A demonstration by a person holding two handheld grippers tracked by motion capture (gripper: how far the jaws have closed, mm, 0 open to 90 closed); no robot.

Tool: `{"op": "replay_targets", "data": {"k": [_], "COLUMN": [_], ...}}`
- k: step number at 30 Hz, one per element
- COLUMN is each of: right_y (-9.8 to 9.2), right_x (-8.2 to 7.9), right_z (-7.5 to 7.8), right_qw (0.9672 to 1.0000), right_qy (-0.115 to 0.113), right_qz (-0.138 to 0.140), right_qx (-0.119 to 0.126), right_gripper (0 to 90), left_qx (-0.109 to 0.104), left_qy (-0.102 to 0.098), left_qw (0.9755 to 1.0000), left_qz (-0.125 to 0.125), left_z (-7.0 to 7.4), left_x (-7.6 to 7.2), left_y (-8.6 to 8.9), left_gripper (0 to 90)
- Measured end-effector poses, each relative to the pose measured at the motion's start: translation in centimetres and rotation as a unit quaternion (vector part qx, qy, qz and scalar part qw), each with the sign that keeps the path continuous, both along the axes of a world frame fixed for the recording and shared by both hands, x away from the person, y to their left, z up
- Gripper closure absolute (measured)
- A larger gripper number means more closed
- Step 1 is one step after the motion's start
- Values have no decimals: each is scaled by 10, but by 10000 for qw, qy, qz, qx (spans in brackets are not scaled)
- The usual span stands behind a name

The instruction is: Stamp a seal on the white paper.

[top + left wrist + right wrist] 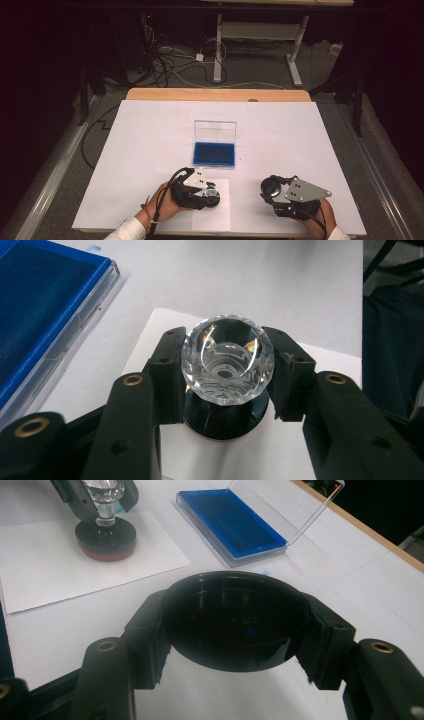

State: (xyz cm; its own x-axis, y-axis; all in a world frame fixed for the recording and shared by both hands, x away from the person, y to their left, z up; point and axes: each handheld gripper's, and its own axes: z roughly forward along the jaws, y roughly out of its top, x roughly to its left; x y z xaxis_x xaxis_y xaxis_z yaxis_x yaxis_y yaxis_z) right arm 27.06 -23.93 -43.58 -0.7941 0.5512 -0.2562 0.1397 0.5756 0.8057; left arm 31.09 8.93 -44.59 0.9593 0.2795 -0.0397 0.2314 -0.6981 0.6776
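Jaws of left gripper [227, 372] pinching crystal stamp knob [228, 360], right gripper [235, 625] pinching black cap [235, 620]

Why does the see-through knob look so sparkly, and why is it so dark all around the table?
In the left gripper view the crystal knob catches light, with bright glints on its cut faces; in the high view the white table is lit while the room behind stays nearly black.

On the table [150, 130]: one crystal-topped stamp [228, 360], one black round cap [235, 620], one open blue ink-pad case [215, 145], one paper sheet [222, 212], two grippers.
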Motion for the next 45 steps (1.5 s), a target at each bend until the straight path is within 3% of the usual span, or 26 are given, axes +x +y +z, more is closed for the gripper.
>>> {"op": "replay_targets", "data": {"k": [16,31,36,45], "right_y": [0,3,4,4], "right_x": [1,-1,-1,-2], "right_z": [0,-1,-1,-1], "right_qw": [10000,9999,9998,9996], "right_qy": [29,-14,-29,-65], "right_qz": [-15,9,15,46], "right_qx": [-14,-153,-190,-254], "right_gripper": [384,384,384,384], "left_qx": [96,-5,116,73], "left_qy": [95,224,118,112], "left_qw": [9999,9997,9999,9999], "left_qz": [39,38,28,15], "left_z": [2,1,2,1], "left_x": [1,4,0,1], "left_y": [-2,0,-2,-1], "left_gripper": [543,543,543,542]}}
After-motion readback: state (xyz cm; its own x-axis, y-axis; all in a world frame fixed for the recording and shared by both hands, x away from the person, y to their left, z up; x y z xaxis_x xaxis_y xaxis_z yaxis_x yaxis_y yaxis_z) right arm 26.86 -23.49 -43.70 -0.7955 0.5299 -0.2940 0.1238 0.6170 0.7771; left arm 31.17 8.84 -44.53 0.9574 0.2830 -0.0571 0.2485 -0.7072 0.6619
